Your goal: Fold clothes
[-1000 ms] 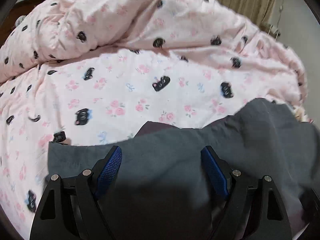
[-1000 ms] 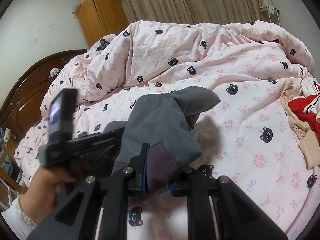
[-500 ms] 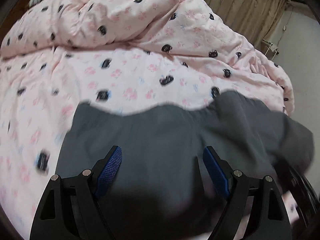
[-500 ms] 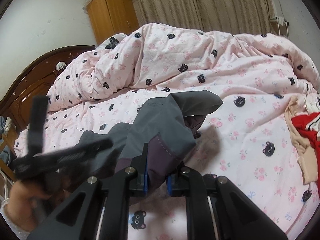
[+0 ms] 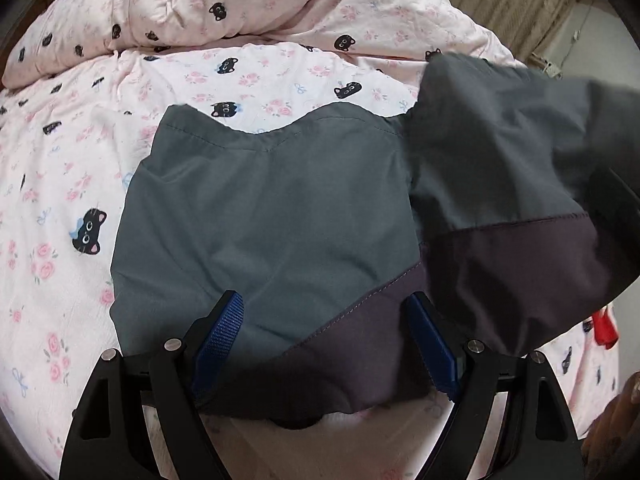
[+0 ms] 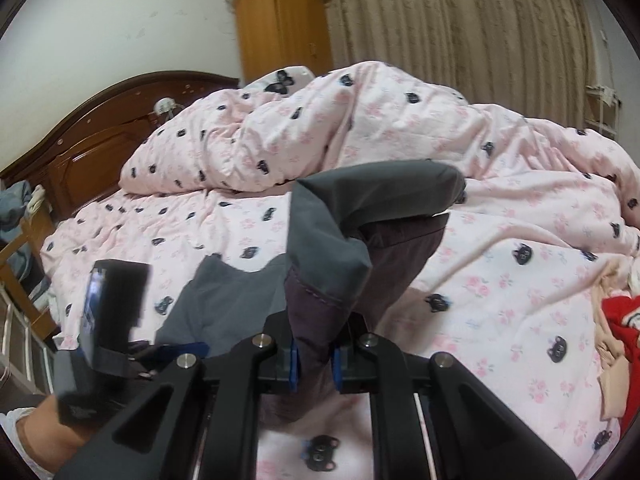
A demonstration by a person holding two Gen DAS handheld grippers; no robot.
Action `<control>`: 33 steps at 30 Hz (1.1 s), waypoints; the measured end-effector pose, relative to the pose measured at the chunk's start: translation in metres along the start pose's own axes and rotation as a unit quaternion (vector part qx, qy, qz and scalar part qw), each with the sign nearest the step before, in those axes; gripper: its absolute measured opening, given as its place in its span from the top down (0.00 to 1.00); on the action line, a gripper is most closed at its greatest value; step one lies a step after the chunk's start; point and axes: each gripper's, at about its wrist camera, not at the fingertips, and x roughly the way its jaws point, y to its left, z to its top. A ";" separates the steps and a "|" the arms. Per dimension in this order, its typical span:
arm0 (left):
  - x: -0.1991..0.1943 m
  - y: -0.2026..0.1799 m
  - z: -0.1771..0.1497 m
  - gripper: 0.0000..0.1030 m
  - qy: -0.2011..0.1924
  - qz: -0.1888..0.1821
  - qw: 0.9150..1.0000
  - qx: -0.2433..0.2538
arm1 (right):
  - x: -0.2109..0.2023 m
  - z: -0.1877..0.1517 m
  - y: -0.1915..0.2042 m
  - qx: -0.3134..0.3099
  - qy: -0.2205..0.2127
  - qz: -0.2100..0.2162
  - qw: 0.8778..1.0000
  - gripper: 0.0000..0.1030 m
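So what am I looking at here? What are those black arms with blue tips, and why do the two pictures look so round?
Those are no robot arms: a person holds a two-finger tool in each hand, each carrying a wide-angle camera that looks along its fingers, hence the round pictures. One view comes from the left gripper, open, its blue pads either side of a grey and purple garment spread on the pink cat-print bedding. The other comes from the right gripper, shut on that garment's purple edge, lifting a flap. There you also see the wooden headboard, a wardrobe, curtains and red clothing at the right.
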 end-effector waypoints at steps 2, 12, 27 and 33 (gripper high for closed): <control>-0.004 0.003 0.001 0.24 -0.006 -0.004 1.000 -0.004 | 0.003 0.001 0.008 -0.015 0.003 0.003 1.000 0.88; -0.059 0.097 0.040 0.25 -0.099 0.058 0.988 -0.099 | 0.015 0.005 0.043 -0.077 0.017 0.022 0.997 0.88; -0.060 0.154 0.053 0.25 -0.112 0.053 0.983 -0.134 | 0.077 -0.025 0.114 -0.159 0.100 0.077 0.979 0.88; -0.052 0.129 0.058 0.24 -0.104 0.012 0.992 -0.077 | 0.088 -0.038 0.118 -0.169 0.122 0.085 0.974 0.88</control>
